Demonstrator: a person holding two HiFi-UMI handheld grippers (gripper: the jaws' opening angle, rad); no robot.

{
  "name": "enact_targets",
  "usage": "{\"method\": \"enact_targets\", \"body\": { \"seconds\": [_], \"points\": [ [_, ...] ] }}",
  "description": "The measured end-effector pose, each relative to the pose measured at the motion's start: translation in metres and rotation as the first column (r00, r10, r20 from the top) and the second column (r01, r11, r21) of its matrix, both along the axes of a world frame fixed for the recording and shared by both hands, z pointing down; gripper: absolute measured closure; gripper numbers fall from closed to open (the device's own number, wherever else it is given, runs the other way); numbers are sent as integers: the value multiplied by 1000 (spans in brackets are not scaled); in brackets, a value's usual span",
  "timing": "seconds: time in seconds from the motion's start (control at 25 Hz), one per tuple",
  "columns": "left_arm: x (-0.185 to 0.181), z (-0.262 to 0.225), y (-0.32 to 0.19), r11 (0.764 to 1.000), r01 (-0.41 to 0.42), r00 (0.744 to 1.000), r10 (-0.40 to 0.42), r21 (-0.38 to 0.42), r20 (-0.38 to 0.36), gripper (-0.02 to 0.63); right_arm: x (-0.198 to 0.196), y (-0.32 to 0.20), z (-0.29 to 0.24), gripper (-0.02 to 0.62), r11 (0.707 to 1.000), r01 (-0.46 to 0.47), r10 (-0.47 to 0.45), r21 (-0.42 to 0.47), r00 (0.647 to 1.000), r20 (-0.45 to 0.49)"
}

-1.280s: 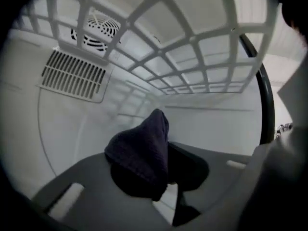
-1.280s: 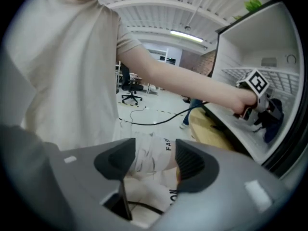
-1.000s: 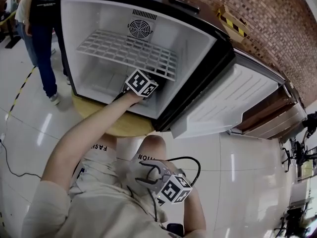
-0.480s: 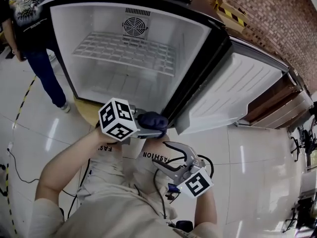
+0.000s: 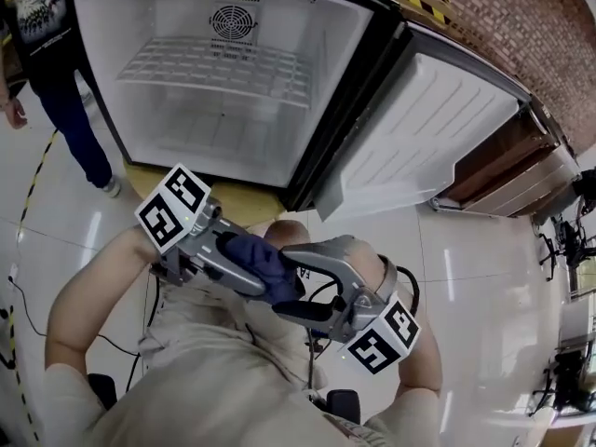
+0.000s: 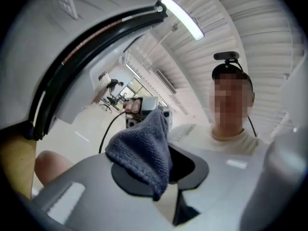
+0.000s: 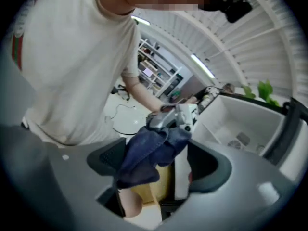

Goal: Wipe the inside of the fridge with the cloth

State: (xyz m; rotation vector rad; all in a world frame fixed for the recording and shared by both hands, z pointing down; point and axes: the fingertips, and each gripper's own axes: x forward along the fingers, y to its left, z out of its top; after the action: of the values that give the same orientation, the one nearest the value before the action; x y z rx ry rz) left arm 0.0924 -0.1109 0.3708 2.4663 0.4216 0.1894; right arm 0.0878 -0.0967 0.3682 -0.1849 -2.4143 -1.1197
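The fridge [image 5: 93, 82] stands open in the head view, white inside, with a wire shelf [image 5: 214, 68] and its door [image 5: 419, 138] swung to the right. My left gripper [image 5: 265, 273] is out of the fridge, over my lap, shut on a dark blue cloth [image 5: 261, 254]. The cloth [image 6: 142, 150] bunches up between its jaws. My right gripper [image 5: 300, 285] faces it, and its jaws have just been opening. They stand wide apart around the cloth [image 7: 144, 155], whose loose end hangs between them without the pads pressing on it. The left gripper [image 7: 173, 117] tip shows just beyond.
A person in dark jeans [image 5: 47, 82] stands left of the fridge. A round yellow board [image 5: 186, 189] lies under its front edge. A brick wall [image 5: 521, 26] and a wooden cabinet [image 5: 521, 189] are at the right. A cable [image 5: 19, 287] runs over the glossy floor.
The left gripper came out of the fridge with the cloth and swung over to my lap. The right gripper rose to meet it and opened wide around the cloth.
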Motion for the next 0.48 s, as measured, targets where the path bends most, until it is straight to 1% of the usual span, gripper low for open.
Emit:
{"method": "enact_targets", "body": {
  "seconds": [0.04, 0.12, 0.2, 0.28, 0.32, 0.36, 0.4, 0.48],
  "points": [
    [0, 4, 11, 998, -59, 997, 58, 9, 42, 531, -2, 9, 6, 194, 999, 39, -38, 7, 997, -63],
    [3, 14, 32, 986, -165, 979, 161, 25, 128, 531, -8, 22, 16, 153, 996, 93, -89, 16, 985, -145],
    [9, 20, 49, 968, -250, 953, 241, 24, 185, 531, -15, 31, 23, 149, 990, 141, -136, 13, 975, -176],
    [15, 23, 64, 950, -310, 928, 298, 21, 222, 531, -21, 44, 30, 149, 979, 202, -202, -23, 962, -184],
    [17, 25, 69, 943, -331, 918, 317, 22, 237, 531, -22, 51, 33, 162, 973, 228, -231, -41, 956, -183],
    [17, 27, 73, 940, -341, 912, 326, 21, 249, 529, -22, 56, 37, 205, 969, 243, -247, -46, 952, -180],
    [17, 29, 74, 941, -339, 912, 324, 18, 254, 529, -22, 58, 39, 218, 969, 245, -248, -36, 953, -177],
    [16, 31, 70, 952, -307, 927, 295, 17, 234, 521, -21, 56, 41, 255, 976, 220, -217, -5, 962, -166]
  ]
}}
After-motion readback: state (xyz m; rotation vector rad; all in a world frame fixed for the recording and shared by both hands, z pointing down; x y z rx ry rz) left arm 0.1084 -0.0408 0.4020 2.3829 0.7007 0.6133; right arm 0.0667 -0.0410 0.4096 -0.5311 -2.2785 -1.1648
